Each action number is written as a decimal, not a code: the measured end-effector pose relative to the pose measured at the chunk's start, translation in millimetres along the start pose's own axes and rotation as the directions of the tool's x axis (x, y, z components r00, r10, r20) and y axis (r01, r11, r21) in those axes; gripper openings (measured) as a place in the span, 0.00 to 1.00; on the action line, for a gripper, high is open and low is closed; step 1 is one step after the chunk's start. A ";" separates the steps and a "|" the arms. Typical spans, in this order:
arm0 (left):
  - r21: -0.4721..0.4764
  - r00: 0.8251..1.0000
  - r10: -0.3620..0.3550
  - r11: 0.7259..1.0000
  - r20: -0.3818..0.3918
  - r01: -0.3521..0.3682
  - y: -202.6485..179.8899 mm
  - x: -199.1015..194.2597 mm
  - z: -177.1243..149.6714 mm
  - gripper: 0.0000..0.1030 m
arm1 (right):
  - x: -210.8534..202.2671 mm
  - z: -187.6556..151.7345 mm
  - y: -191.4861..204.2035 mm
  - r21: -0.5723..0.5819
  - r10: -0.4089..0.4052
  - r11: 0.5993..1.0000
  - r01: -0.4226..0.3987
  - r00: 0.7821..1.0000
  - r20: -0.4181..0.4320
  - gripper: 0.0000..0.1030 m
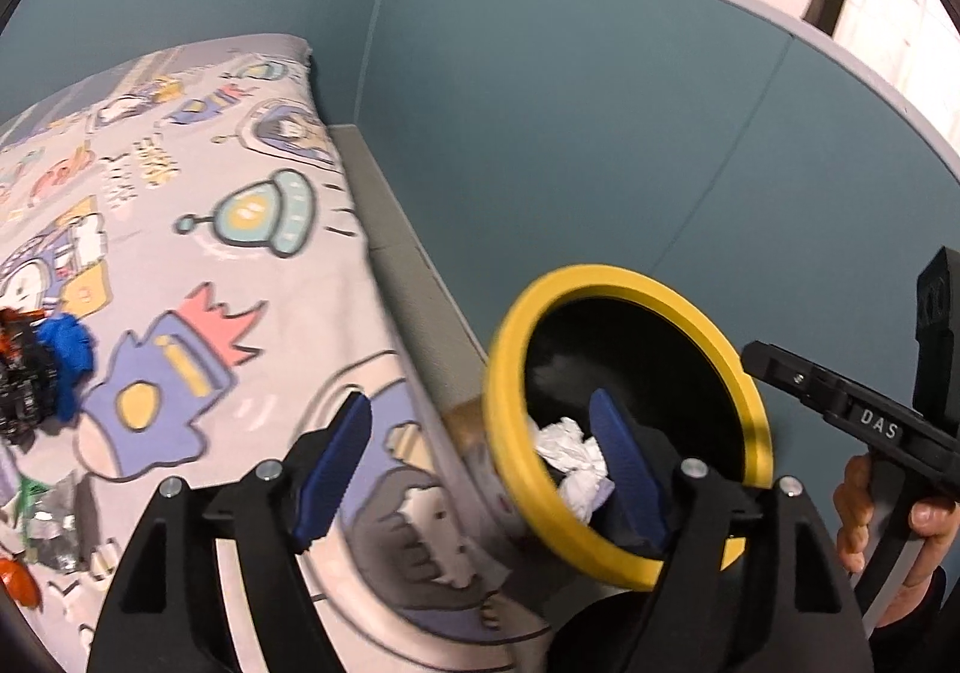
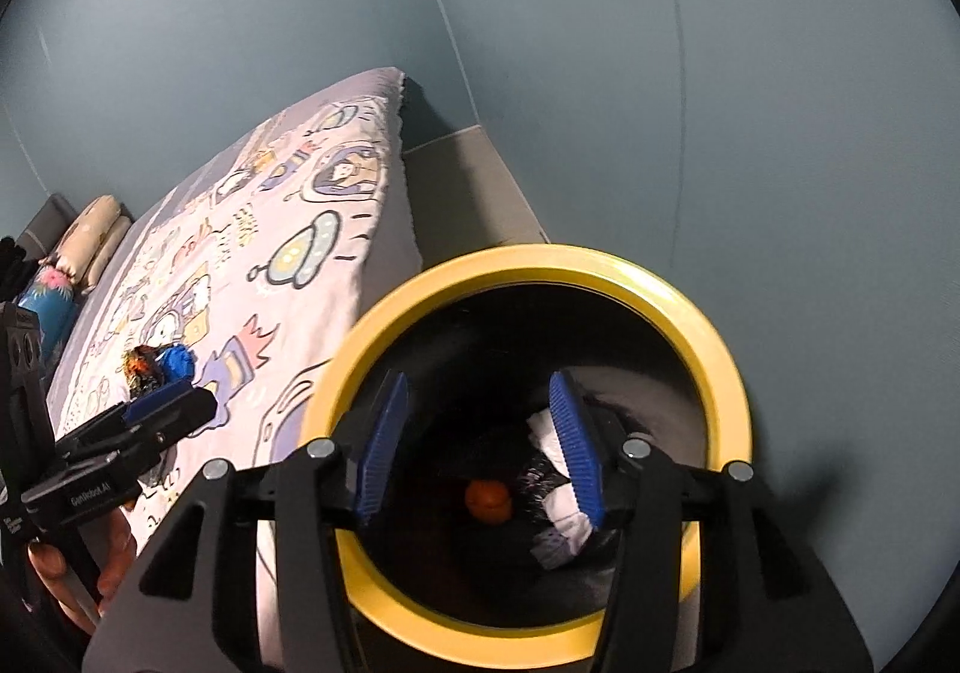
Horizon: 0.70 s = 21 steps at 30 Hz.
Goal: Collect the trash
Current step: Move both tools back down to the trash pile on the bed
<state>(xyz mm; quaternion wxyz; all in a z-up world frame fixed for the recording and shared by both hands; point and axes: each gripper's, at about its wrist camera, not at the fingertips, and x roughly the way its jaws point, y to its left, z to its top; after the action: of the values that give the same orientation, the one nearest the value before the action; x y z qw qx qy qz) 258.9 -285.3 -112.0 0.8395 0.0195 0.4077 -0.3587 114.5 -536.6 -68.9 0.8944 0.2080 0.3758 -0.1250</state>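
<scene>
Both our jaws stand spread and empty above the yellow-rimmed bin (image 2: pixel 528 265). The crumpled wrappers (image 1: pixel 24 373) on the bed (image 1: pixel 252 265), left of the left gripper (image 1: pixel 480 469), look light and soft; we pinch a raised fold.

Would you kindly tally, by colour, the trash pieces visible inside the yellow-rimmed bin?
White crumpled paper: 1
Orange round piece: 1
Dark speckled wrapper: 1
Total: 3 in the bin, as far as its dark interior shows.

Left gripper (image 1: pixel 480 469) and right gripper (image 2: pixel 477 445), fingers apart, empty.
</scene>
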 end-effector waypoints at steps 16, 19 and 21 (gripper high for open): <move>-0.114 0.984 0.165 0.981 0.072 -0.156 90.5 -73.6 -12.8 0.80 | 0.3 -1.8 98.2 -0.132 0.138 0.981 -0.139 0.990 -0.017 0.55; -0.138 0.976 0.200 0.972 0.081 -0.188 110.4 -85.4 -15.3 0.81 | 1.3 -4.1 118.3 -0.161 0.169 0.972 -0.171 0.985 -0.026 0.56; -0.157 0.971 0.222 0.966 0.085 -0.207 123.0 -92.9 -16.4 0.81 | 3.2 -5.9 133.2 -0.179 0.190 0.965 -0.194 0.981 -0.037 0.57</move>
<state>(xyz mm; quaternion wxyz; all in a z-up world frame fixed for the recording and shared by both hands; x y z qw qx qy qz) 285.8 -134.3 -90.0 0.8923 -0.0167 0.3851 -0.2352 163.6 -416.6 -37.9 0.9138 0.1622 0.3723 -0.0010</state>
